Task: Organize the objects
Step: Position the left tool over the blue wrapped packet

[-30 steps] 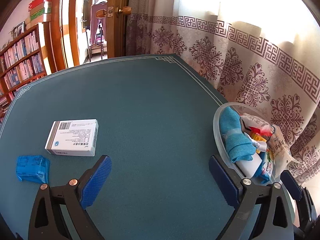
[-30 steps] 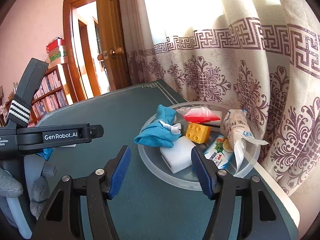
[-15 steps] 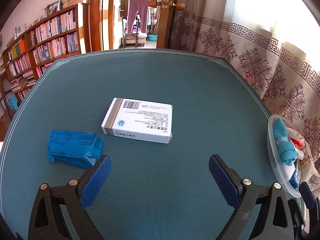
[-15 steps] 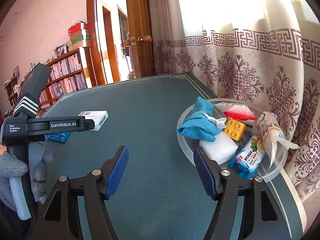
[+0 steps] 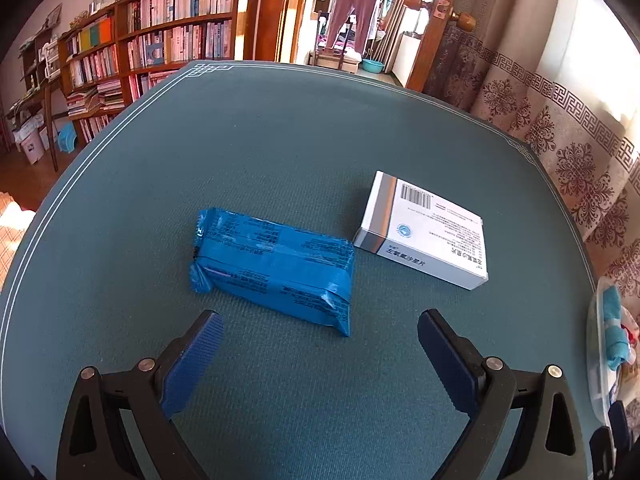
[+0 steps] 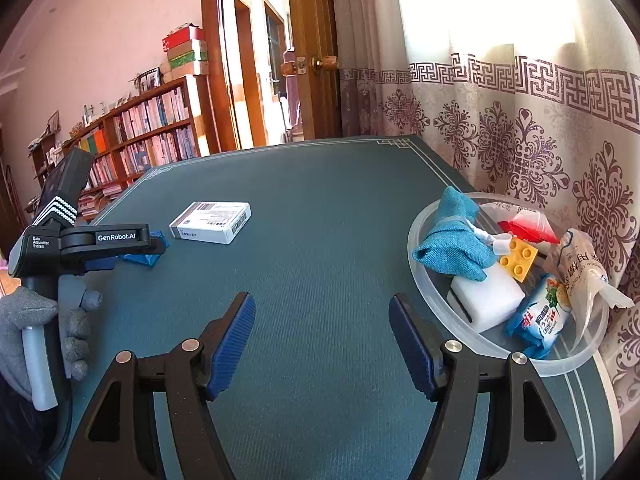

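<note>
A blue foil packet (image 5: 274,266) lies on the teal table just ahead of my open, empty left gripper (image 5: 320,340). A white medicine box (image 5: 426,232) lies to the packet's right, close beside it. In the right wrist view the box (image 6: 212,222) sits mid-table and the packet (image 6: 142,258) is mostly hidden behind the left gripper's body (image 6: 96,240). My right gripper (image 6: 322,328) is open and empty over bare table, left of a clear plastic bowl (image 6: 434,304) holding a blue cloth (image 6: 454,244), yellow brick (image 6: 518,258), white block, snack packets.
The bowl's rim (image 5: 598,360) shows at the right edge of the left wrist view. A patterned curtain (image 6: 540,128) hangs along the table's right side. Bookshelves (image 5: 160,40) and an open door (image 6: 256,72) stand beyond the far edge.
My left gripper has swung left and forward, from the bowl side to the blue packet, which now lies centred before its fingers. My right gripper has drawn back left from the bowl.
</note>
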